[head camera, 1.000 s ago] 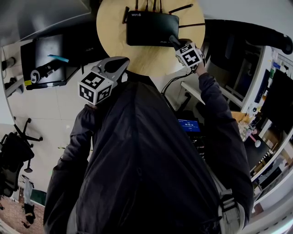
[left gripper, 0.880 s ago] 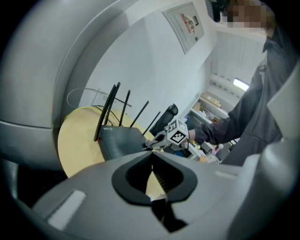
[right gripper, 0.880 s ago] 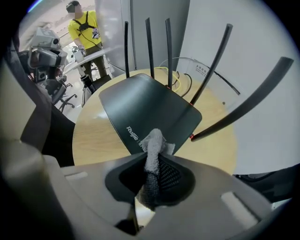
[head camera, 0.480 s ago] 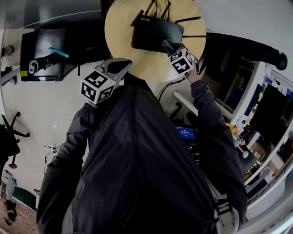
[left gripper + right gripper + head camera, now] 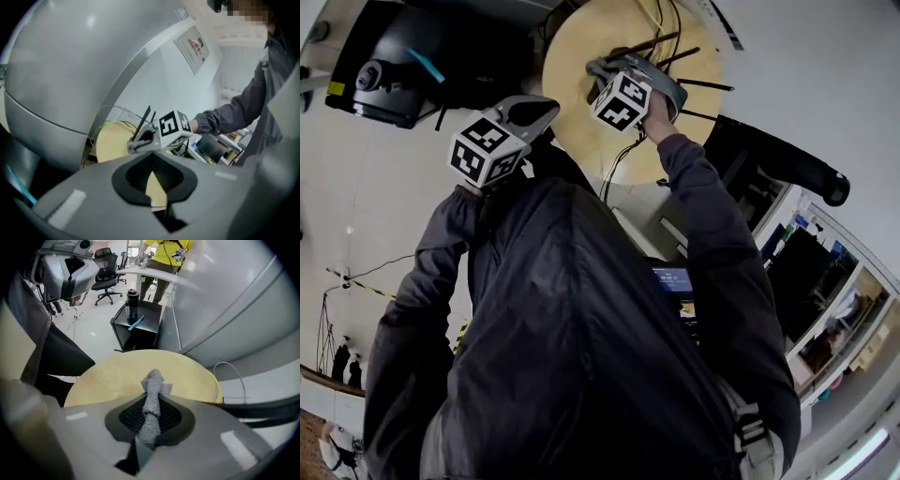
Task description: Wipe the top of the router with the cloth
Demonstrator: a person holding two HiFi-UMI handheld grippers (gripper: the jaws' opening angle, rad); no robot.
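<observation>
Top centre of the head view, the right gripper [image 5: 602, 71] pinches a soft, light grey knitted cloth [image 5: 152, 401] mid-fold over the black antennaed router [image 5: 649, 43]. It likely drapes easily. The left gripper [image 5: 151, 158] is closed and empty.

Head camera up top, staring steeply down the person's dark jacket [image 5: 581, 328], the round table [image 5: 567, 66] at the far edge. The left claw's [image 5: 534, 111] camera hangs back on the near side, facing across to that table and catching the right claw [image 5: 133, 146] over it. The right claw's camera is in close, low over the tabletop, facing out to the floor [image 5: 93, 329] and an office chair [image 5: 105, 280] beyond. All three share the table.
</observation>
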